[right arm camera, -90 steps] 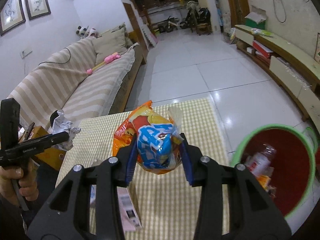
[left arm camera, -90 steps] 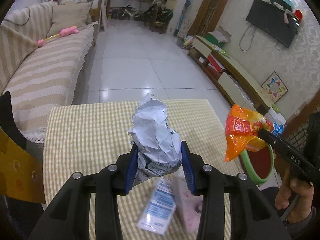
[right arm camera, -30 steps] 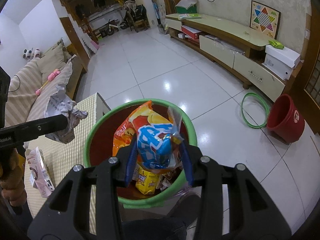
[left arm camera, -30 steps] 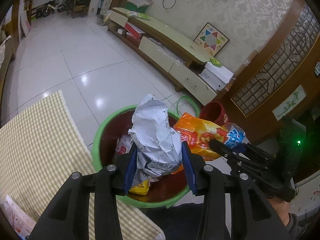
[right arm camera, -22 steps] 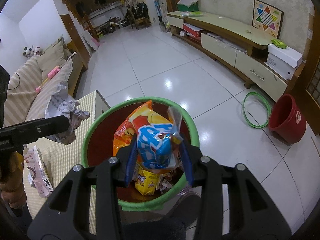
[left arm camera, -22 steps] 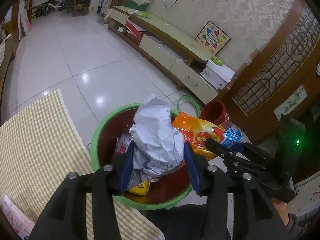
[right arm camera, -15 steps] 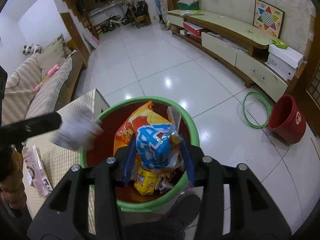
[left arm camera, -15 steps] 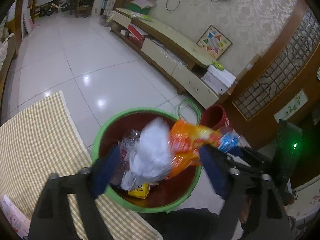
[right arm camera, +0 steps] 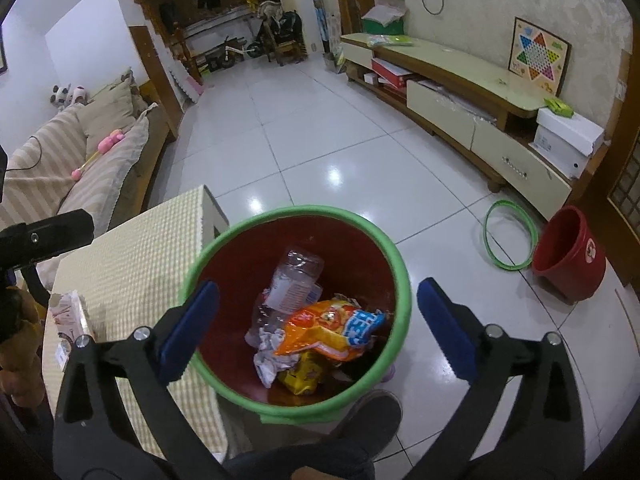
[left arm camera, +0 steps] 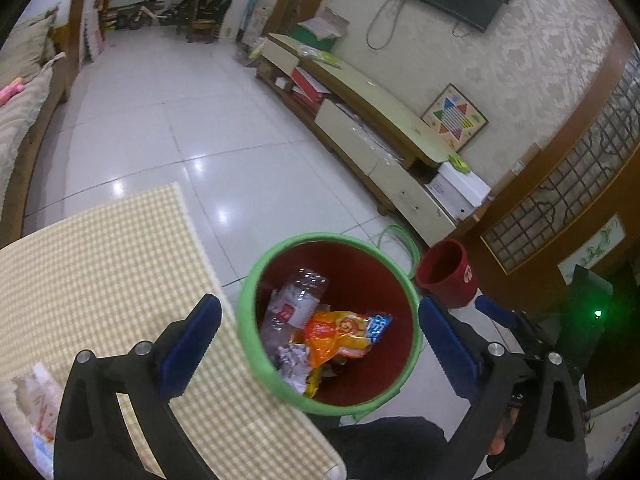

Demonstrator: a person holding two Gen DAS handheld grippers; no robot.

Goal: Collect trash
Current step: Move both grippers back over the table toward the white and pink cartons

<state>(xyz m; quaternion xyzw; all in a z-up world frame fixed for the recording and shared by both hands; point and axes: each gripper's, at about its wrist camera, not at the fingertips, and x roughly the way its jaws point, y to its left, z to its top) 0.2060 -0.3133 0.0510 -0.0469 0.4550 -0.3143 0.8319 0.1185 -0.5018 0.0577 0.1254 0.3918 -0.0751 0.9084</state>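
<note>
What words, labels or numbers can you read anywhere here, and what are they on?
No text reads clearly.
Orange snack bag in the green-rimmed bin: blue printed panel, blurred.
Clear bottle: label too small.
Yellow packet: print unreadable.
Red bucket: round white mark, illegible.
Cartons on the checked table: print too small.
Star game board: no lettering visible.

The bin stands on the floor right beside the table. In the bin, a snack bag lies on top, with crumpled paper beside it and a bottle behind.
</note>
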